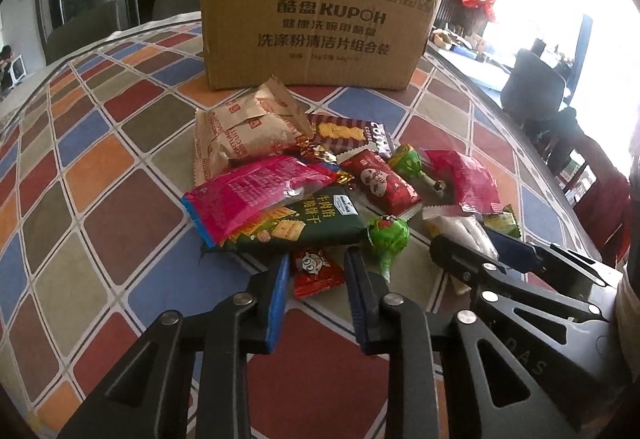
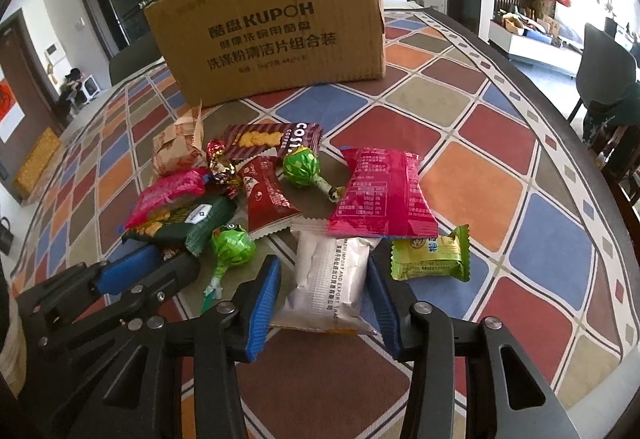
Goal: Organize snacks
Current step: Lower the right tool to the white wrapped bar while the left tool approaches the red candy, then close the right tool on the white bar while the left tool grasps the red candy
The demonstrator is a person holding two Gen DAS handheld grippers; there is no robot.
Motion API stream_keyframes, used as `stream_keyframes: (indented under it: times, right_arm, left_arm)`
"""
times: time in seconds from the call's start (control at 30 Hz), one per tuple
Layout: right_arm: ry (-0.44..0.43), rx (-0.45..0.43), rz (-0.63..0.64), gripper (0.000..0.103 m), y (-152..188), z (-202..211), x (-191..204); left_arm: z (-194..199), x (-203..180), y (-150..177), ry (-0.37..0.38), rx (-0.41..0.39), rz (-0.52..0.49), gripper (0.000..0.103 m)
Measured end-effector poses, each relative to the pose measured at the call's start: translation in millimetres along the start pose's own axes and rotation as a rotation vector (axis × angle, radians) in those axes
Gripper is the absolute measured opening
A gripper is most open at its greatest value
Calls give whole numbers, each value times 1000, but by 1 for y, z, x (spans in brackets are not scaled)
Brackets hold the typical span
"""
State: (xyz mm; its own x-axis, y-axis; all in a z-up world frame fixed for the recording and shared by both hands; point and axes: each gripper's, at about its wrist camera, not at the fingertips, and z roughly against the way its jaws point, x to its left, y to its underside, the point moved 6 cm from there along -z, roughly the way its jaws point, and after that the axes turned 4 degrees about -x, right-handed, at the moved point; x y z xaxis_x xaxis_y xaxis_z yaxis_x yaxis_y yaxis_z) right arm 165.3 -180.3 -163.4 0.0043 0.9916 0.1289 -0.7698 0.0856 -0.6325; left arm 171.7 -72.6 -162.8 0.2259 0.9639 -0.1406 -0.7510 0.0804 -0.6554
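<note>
A pile of snack packets lies on the checked tablecloth in front of a cardboard box, which also shows in the right wrist view. My left gripper is open, its fingers on either side of a small red packet, with a green lollipop just to the right. My right gripper is open, its fingers on either side of a silver packet; I cannot tell whether the pads touch it. A pink packet and a yellow-green packet lie just beyond.
Other snacks in the pile: a dark green cracker pack, a pink-blue pack, brown paper packs, a red packet, a second lollipop. The table edge curves off right, with chairs beyond.
</note>
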Motion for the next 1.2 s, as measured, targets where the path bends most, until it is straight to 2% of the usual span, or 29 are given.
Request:
stream_keyframes:
  times: [0.13,0.37,0.4,0.43,0.63,0.77,1.0,1.03,1.1,1.13,1.17,1.2]
  right_arm:
    - [-8,-1,-2,35,0,1,2]
    - [-34,-11,3,33,2,10,7]
    - [-38,-14,5,33,3,12,8]
    - [-41,-16,8,33,3,14,9]
    - [-49,-30,15,33,5,26,14]
    - [-51,-41,24,33,7,34,16]
    - [-65,-60,27,33,8,42,18]
    - [-68,-60,25,33,8,42,18]
    - [-75,-62,24,33,8,43,18]
    - [-77,-61,26,33,8,44,19]
    - [-79,-62,28,33,9,44,19]
    - [-83,-61,31,33,10,44,20]
  left_arm:
    - [1,2,1,16,-3,11,24]
    - [12,2,7,34,4,4,21]
    - [17,1,8,37,-1,2,19]
    - [19,0,9,38,-3,0,6]
    - [32,0,14,46,-10,-3,5]
    - [46,1,11,46,-51,-1,6]
    - [53,-1,10,46,-67,-19,3]
    - [57,1,10,38,-78,-12,3]
    - [62,4,11,13,-80,-17,12]
    - [64,5,13,0,-80,-18,27]
    - [67,7,15,-4,-77,-18,36]
    - [68,7,17,-6,-74,-15,36]
